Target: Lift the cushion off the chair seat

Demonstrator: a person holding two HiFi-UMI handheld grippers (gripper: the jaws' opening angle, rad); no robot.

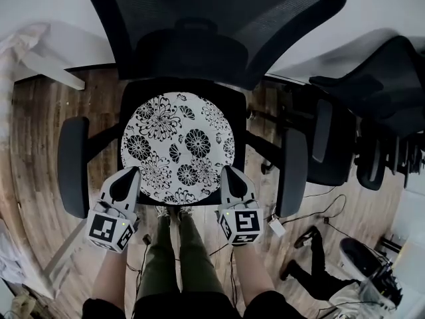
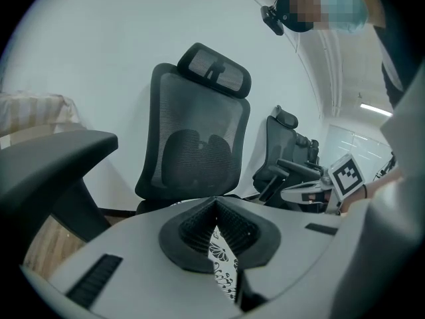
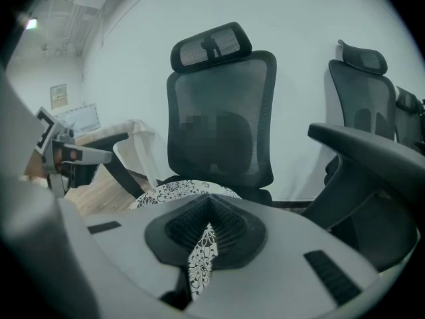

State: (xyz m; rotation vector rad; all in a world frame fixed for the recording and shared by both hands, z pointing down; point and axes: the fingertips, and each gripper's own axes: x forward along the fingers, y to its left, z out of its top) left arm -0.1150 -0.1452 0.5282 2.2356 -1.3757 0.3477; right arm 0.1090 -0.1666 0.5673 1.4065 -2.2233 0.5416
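A round white cushion (image 1: 178,146) with black flower print lies over the black seat (image 1: 232,100) of the mesh office chair (image 1: 212,18). My left gripper (image 1: 130,173) is shut on the cushion's near left edge, and a strip of the printed cloth (image 2: 222,261) shows between its ribbed pads. My right gripper (image 1: 229,171) is shut on the near right edge, where the cloth (image 3: 201,254) is likewise pinched between the pads. From the right gripper view the cushion's top (image 3: 179,191) shows just beyond the jaws, in front of the chair's backrest (image 3: 222,118).
The chair's armrests (image 1: 72,165) (image 1: 293,171) flank both grippers closely. A second black office chair (image 1: 362,118) stands to the right. Cables and a dark shoe (image 1: 305,238) lie on the wooden floor. A white table leg (image 1: 50,68) is at the far left. The person's legs (image 1: 176,258) are below.
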